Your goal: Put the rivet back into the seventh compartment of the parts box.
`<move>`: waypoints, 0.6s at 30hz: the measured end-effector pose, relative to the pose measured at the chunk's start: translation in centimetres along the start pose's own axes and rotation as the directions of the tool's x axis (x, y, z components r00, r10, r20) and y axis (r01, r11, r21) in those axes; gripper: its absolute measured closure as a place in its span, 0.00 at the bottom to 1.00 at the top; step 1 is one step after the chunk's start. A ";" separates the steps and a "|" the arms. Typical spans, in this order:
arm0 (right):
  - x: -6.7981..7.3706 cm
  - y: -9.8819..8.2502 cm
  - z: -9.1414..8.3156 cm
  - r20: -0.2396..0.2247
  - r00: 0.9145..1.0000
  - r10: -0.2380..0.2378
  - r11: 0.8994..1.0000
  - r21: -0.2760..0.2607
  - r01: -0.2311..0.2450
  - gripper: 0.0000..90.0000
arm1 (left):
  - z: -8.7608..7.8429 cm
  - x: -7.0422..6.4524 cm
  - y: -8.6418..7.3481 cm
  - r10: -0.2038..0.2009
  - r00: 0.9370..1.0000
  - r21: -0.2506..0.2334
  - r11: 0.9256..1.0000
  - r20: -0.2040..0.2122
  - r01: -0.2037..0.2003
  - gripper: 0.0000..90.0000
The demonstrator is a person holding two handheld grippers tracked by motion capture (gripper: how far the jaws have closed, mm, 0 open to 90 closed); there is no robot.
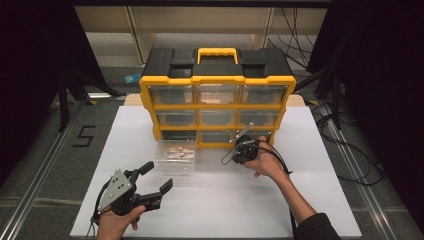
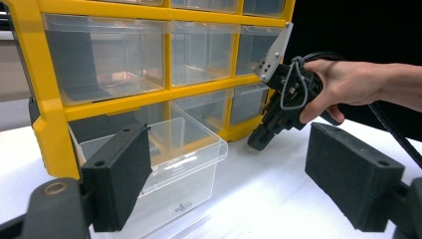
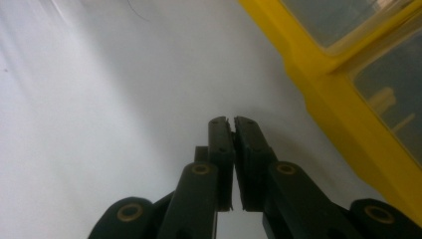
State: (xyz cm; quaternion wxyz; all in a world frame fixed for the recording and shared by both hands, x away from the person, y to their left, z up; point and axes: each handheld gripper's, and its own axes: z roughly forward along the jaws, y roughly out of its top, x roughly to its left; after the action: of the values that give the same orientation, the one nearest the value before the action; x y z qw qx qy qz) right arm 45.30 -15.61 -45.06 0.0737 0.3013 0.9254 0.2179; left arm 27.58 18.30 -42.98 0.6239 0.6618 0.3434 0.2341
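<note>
- High view: my right gripper is tipped down at the white tabletop, just before the yellow organiser cabinet; the clear plastic drawer sits pulled out, near my left gripper.
- Left gripper view: left jaws spread, nothing between them, drawer just ahead.
- Right gripper view: jaws clenched together; whether something tiny is pinched, I cannot tell. Lift slowly and check before carrying over.

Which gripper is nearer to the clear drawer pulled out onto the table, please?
Left. The left gripper sits open just in front of the clear drawer, while the right gripper, shut, is off to the drawer's right by the yellow organizer.
</note>
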 end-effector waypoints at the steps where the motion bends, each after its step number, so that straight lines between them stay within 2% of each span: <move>1: 0.0 0.1 -0.3 -0.009 1.000 -0.003 1.000 -0.008 0.003 0.96 | 0.0 0.0 0.0 0.000 1.000 0.000 1.000 0.000 0.000 0.20; 2: 0.0 0.3 -0.8 0.001 0.999 -0.032 0.999 -0.038 0.032 0.96 | 0.0 0.0 0.0 0.000 1.000 0.000 1.000 0.001 0.000 0.20; 3: 0.0 0.3 -0.8 0.001 0.999 -0.032 0.999 -0.038 0.032 0.96 | 0.0 0.0 0.0 0.000 1.000 0.000 1.000 0.001 0.000 0.20; 4: -0.3 0.4 -0.8 -0.005 0.997 -0.078 0.994 -0.080 0.077 0.96 | 0.0 0.0 0.0 0.001 1.000 0.000 1.000 0.001 -0.001 0.20; 6: 0.5 0.6 -1.8 0.011 1.000 -0.028 0.997 -0.070 0.029 0.96 | 0.0 0.0 0.0 0.001 1.000 -0.001 1.000 0.000 -0.001 0.20; 7: 0.5 0.6 -1.8 0.011 1.000 -0.028 0.997 -0.070 0.029 0.96 | 0.0 0.0 0.0 0.001 1.000 -0.001 1.000 0.000 -0.001 0.20; 8: 0.3 0.8 -1.8 0.018 0.995 -0.095 0.989 -0.113 0.096 0.96 | 0.0 0.0 0.0 0.001 1.000 -0.001 1.000 0.000 -0.001 0.20; 9: 0.8 1.0 -2.3 0.020 0.998 -0.065 0.994 -0.088 0.066 0.96 | 0.0 0.0 0.0 0.001 1.000 -0.001 1.000 0.000 -0.001 0.20; 10: 1.0 1.1 -2.5 0.007 0.997 -0.081 0.992 -0.098 0.081 0.96 | 0.0 0.0 0.0 0.000 1.000 -0.001 1.000 -0.001 0.000 0.20; 11: 1.1 1.3 -2.6 0.008 0.993 -0.121 0.986 -0.119 0.121 0.96 | 0.0 0.0 0.0 0.001 1.000 -0.001 1.000 0.000 -0.001 0.20; 12: 1.6 1.4 -2.9 0.009 0.996 -0.089 0.991 -0.101 0.089 0.96 | 0.0 0.0 0.0 0.001 1.000 0.000 1.000 0.000 -0.001 0.20; 15: 2.3 1.8 -3.4 0.011 0.995 -0.096 0.989 -0.110 0.097 0.96 | 0.0 0.0 0.0 0.001 1.000 -0.001 1.000 0.000 -0.001 0.20; 16: 2.4 1.9 -3.5 0.005 0.992 -0.125 0.984 -0.129 0.124 0.96 | 0.0 0.0 0.0 0.000 1.000 -0.001 1.000 -0.001 0.000 0.20; 17: 2.5 2.1 -3.4 0.018 0.988 -0.151 0.977 -0.150 0.152 0.96 | 0.0 0.0 0.0 0.000 1.000 -0.001 1.000 -0.001 0.000 0.20; 18: 2.9 2.3 -3.8 0.014 0.988 -0.153 0.976 -0.152 0.153 0.96 | 0.0 0.0 0.0 0.001 1.000 0.000 1.000 -0.001 -0.001 0.20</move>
State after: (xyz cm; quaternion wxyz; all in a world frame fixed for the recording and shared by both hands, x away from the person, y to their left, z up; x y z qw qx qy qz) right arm 43.10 -13.59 -40.61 0.1143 0.2229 0.9263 0.2816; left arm 27.59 18.32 -42.97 0.6238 0.6617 0.3434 0.2347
